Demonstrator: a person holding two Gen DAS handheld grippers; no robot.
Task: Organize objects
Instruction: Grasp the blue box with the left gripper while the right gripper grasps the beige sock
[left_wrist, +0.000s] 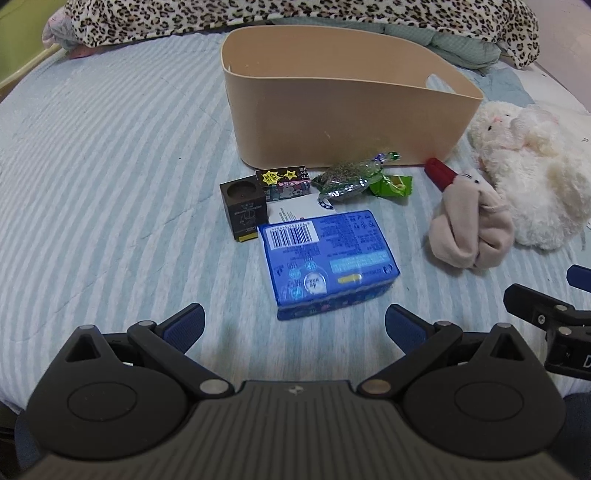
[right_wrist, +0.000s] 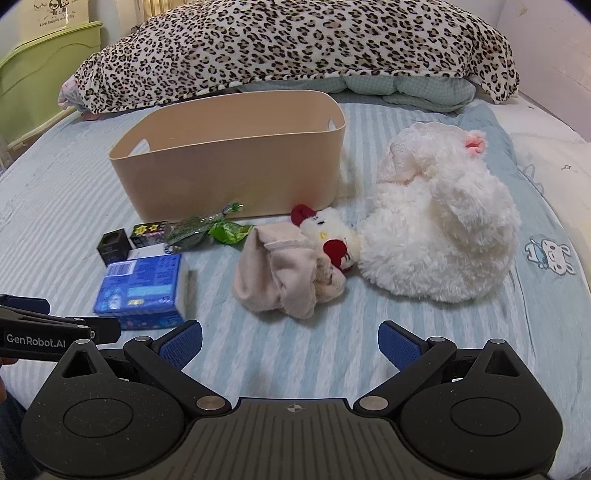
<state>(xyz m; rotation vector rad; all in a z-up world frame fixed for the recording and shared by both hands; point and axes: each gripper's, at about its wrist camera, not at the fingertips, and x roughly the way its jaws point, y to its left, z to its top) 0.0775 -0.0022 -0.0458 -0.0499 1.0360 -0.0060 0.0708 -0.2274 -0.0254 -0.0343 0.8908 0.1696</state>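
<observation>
On a blue-striped bed (left_wrist: 110, 166), a blue rectangular cardboard box (left_wrist: 325, 258) lies before an empty beige plastic basket (left_wrist: 347, 114). The left gripper (left_wrist: 295, 325) and right gripper (right_wrist: 291, 343) hover empty, fingers wide. The box looks light and stiff; grip its long sides.

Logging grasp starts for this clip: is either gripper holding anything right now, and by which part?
Nothing is held. The left gripper and the right gripper both stand open over the bedspread, short of the blue box.
</observation>
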